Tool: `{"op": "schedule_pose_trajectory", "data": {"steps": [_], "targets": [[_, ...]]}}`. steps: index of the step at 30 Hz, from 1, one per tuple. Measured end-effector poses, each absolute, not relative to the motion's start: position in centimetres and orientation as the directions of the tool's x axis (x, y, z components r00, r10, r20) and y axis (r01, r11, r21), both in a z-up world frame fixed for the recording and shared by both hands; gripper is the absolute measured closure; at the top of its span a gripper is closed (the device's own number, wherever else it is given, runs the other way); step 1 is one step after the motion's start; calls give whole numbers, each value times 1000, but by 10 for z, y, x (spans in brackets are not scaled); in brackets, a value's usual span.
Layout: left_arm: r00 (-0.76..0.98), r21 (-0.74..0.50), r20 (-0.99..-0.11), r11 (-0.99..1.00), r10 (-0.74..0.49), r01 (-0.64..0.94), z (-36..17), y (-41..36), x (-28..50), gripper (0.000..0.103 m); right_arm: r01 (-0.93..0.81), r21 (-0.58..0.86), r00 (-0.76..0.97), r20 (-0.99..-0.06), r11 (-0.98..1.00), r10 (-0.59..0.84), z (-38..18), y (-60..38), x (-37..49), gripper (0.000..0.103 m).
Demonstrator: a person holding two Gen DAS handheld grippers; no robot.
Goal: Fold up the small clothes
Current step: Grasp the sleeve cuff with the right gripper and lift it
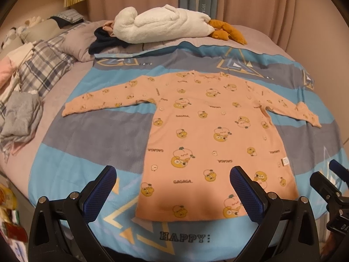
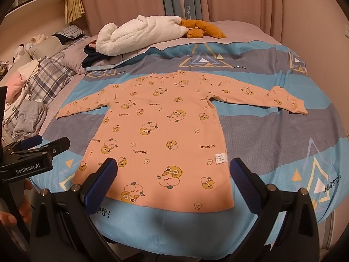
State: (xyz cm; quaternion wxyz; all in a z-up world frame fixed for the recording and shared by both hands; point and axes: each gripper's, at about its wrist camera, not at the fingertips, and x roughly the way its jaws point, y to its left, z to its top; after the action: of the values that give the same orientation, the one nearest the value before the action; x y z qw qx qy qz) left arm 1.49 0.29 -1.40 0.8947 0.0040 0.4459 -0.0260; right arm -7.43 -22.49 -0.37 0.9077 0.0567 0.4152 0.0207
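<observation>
A small peach long-sleeved shirt (image 1: 202, 135) with yellow cartoon prints lies flat on the blue and grey quilt (image 1: 91, 144), both sleeves spread out, hem toward me. It also shows in the right wrist view (image 2: 159, 135). My left gripper (image 1: 173, 187) is open and empty, hovering over the shirt's lower left hem. My right gripper (image 2: 174, 181) is open and empty above the hem's middle. The right gripper shows at the right edge of the left wrist view (image 1: 329, 187); the left gripper shows at the left of the right wrist view (image 2: 39, 148).
A white plush goose (image 1: 161, 25) with orange feet lies at the far side of the bed. Dark clothes (image 1: 106, 39) sit beside it. A plaid blanket (image 1: 43, 65) and a grey garment (image 1: 21, 118) are piled at the left. Curtains (image 1: 250, 4) hang behind.
</observation>
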Motion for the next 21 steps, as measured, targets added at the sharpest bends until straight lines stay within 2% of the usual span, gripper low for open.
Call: {"op": "schedule_pose_trajectory", "data": {"steps": [4, 7, 9, 10, 13, 17, 21], "targets": [[577, -111, -806, 991, -130, 69, -18, 8, 20, 0, -14, 232, 657, -731, 973, 184, -6, -235, -71, 0], [541, -246, -800, 964, -259, 98, -26, 13, 27, 0, -20, 414, 645, -690, 910, 329, -17, -252, -64, 0], [525, -335, -781, 936, -339, 108, -33, 16, 32, 0, -4, 549, 659, -627, 836, 416, -29, -273, -62, 0], [521, -372, -767, 921, -374, 114, -36, 17, 34, 0, 4, 574, 669, -610, 819, 424, -31, -277, -63, 0], [549, -388, -741, 914, -386, 120, -37, 16, 39, 0, 57, 601, 720, -578, 797, 385, -41, -305, -65, 0], [597, -364, -705, 918, -383, 158, -37, 9, 51, 0, 190, 490, 734, -646, 851, 208, -56, -343, -61, 0], [539, -387, -730, 904, -420, 180, -50, 0, 78, 0, 299, 530, 751, -644, 793, 147, -71, -398, -49, 0]]}}
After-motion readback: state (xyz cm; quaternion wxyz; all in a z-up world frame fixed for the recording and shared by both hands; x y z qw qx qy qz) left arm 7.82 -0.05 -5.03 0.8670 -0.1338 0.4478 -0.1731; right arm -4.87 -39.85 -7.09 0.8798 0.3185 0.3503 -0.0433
